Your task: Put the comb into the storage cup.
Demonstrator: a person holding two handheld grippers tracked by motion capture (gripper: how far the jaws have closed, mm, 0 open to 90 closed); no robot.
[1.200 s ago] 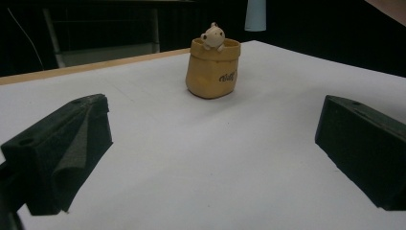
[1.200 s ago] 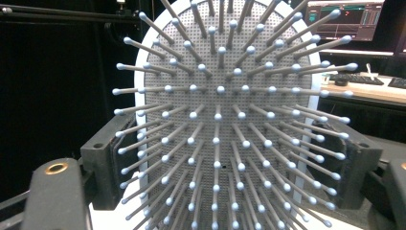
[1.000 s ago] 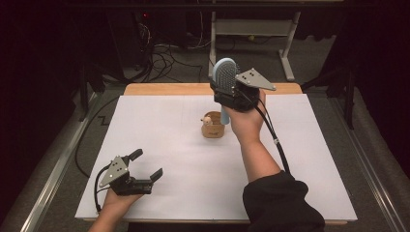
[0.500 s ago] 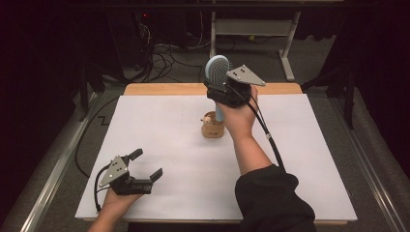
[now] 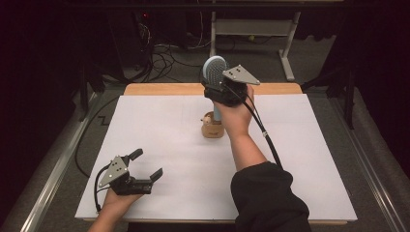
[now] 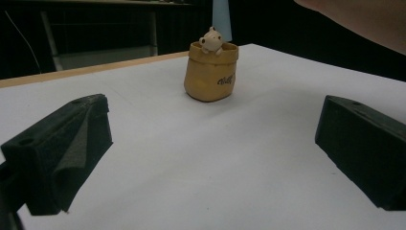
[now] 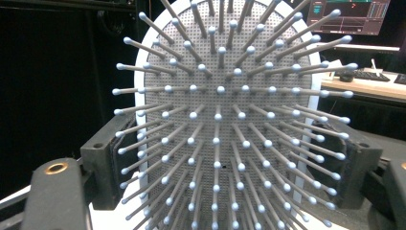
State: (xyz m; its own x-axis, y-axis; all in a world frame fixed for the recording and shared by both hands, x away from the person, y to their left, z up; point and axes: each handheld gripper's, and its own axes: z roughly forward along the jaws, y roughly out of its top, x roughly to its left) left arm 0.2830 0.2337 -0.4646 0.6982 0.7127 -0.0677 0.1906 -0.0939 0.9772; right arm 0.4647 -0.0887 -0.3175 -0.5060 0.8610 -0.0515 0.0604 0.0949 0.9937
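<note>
Clamping a hairbrush (image 5: 214, 72) upright, the right gripper (image 5: 220, 92) hovers above the pouch (image 5: 212, 128). At seven o'clock the left gripper (image 5: 146, 164) gapes wide, empty

High view overhead facing forward, left gripper view low, sharing pouch (image 5: 212, 129), distance unclear

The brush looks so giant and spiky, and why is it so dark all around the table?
Right gripper view: the brush sits right against the camera, so it looms huge. High view: light falls on the white table; the room behind stays dim. Left gripper view: the near tongs look soft.
</note>
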